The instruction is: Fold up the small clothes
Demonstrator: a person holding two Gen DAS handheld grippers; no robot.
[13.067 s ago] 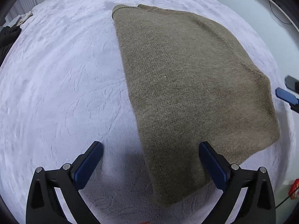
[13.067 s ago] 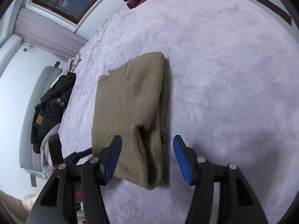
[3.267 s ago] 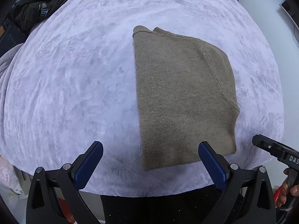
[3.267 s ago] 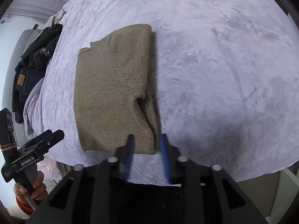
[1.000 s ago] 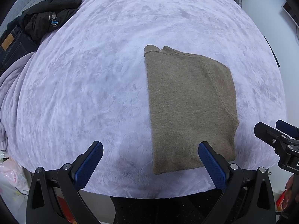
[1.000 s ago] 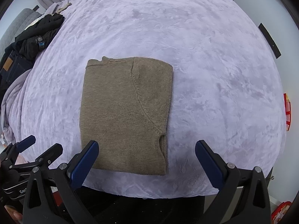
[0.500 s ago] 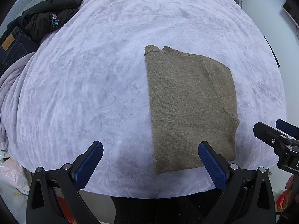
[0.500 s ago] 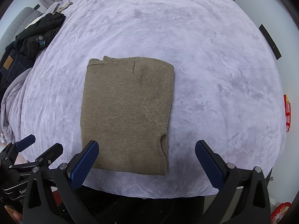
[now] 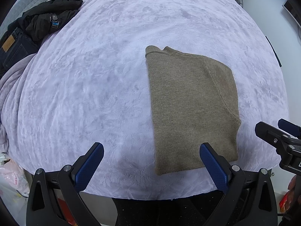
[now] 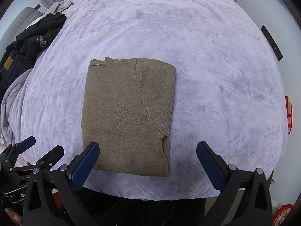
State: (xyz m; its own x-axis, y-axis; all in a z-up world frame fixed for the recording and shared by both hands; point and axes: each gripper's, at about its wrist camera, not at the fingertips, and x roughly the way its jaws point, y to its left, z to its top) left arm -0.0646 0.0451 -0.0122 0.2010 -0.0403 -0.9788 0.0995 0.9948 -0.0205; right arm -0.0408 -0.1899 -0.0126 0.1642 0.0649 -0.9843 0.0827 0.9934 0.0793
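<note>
In the right wrist view, the white letters "Ge" stand on the black body of the left gripper [image 10: 26, 146] at the lower left; the rest of the word is hidden. The patch on the dark jeans [image 10: 8, 64] is too small to read.

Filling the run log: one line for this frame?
sweater: folded, flat on bed | left gripper: open, empty | right gripper: open, empty

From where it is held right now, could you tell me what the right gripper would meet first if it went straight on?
Most likely the folded brown sweater on the lilac blanket: the open right gripper points at its near right part, though height above it is unclear.
</note>
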